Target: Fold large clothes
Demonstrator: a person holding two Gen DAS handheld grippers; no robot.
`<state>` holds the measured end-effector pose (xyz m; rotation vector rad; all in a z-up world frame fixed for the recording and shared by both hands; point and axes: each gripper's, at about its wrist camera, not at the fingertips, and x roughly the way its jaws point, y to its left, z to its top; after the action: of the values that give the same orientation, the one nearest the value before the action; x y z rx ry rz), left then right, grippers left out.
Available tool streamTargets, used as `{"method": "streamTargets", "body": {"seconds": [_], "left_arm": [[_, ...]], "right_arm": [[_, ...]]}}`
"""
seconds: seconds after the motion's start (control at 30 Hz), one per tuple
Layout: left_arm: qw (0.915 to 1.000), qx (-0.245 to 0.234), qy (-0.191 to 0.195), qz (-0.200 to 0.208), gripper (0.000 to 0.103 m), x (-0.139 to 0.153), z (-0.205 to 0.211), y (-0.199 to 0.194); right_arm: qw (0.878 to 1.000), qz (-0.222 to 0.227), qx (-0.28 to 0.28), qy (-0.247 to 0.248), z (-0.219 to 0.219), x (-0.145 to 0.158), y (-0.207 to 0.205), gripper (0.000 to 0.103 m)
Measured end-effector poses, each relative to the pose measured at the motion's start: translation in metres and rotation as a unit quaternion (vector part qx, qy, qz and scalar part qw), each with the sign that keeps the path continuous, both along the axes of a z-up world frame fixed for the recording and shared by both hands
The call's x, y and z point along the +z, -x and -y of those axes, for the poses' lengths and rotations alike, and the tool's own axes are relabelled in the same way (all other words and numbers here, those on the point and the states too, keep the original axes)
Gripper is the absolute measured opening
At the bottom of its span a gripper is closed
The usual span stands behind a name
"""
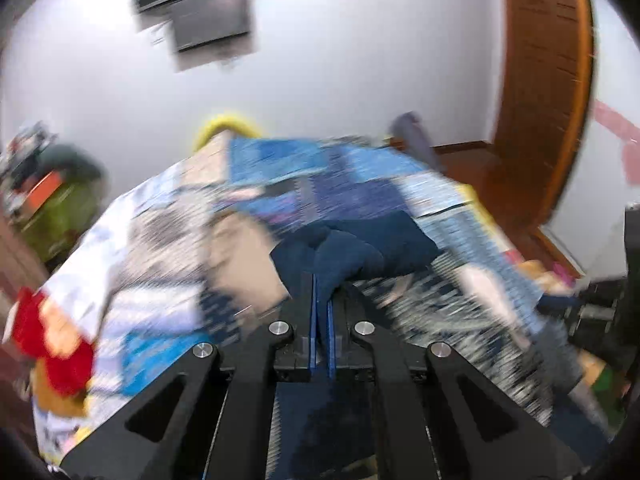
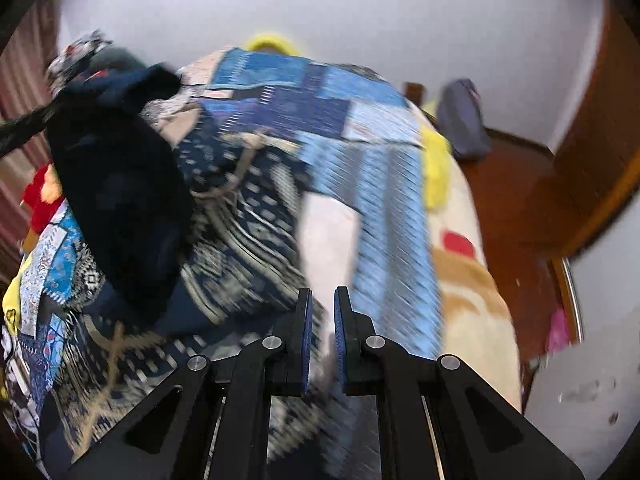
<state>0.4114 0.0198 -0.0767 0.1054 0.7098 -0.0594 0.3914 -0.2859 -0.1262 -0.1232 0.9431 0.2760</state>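
Observation:
A dark navy garment [image 1: 360,248] is bunched at my left gripper [image 1: 322,284], which is shut on its fabric and holds it above the bed. In the right wrist view the same garment [image 2: 120,208] hangs as a dark mass at the left. My right gripper [image 2: 323,300] is slightly open, with nothing clearly between its pads, over the blue patchwork bedspread [image 2: 312,128]. Both views are motion-blurred.
The bed carries a patchwork spread [image 1: 288,184] and a cream blanket [image 2: 472,292] with yellow trim. A red and yellow plush toy [image 1: 52,340] lies at the left. A wooden door [image 1: 544,92], a grey bag [image 2: 460,120] on the floor and a wall TV [image 1: 208,4] are visible.

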Motion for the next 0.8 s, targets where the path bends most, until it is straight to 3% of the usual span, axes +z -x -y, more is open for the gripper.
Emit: {"method": "streamTargets", "body": {"seconds": [0.17,0.3,0.37,0.43,0.5,0.63,0.8], "left_arm": [[0.9957,0.068,0.000,-0.063,0.004,-0.062,-0.084,0.031],[0.9861,0.088,0.044,-0.134,0.005,-0.130,-0.117,0.057],[0.9793,0.089,0.069,-0.168,0.006,-0.162,-0.120,0.072],[0.9733,0.091,0.079,-0.196,0.012,-0.190,-0.120,0.081],[0.9681,0.094,0.090,-0.214,0.024,-0.210,-0.123,0.090],[0.9671,0.092,0.116,-0.207,0.028,-0.208,-0.127,0.103],[0.9726,0.077,0.088,-0.201,0.049,-0.183,-0.117,0.109]], "right_arm": [[0.998,-0.024,0.046,0.043,-0.062,-0.023,-0.030,0.007],[0.985,-0.046,0.030,0.164,-0.091,-0.078,-0.046,0.007],[0.982,-0.038,0.030,0.181,-0.089,-0.091,-0.045,0.007],[0.980,-0.021,0.027,0.194,-0.088,-0.091,-0.038,0.007],[0.978,-0.018,0.022,0.206,-0.085,-0.090,-0.033,0.007],[0.969,-0.011,0.031,0.245,-0.084,-0.095,-0.021,0.007],[0.970,-0.012,0.020,0.244,-0.077,-0.093,-0.013,0.007]]}}
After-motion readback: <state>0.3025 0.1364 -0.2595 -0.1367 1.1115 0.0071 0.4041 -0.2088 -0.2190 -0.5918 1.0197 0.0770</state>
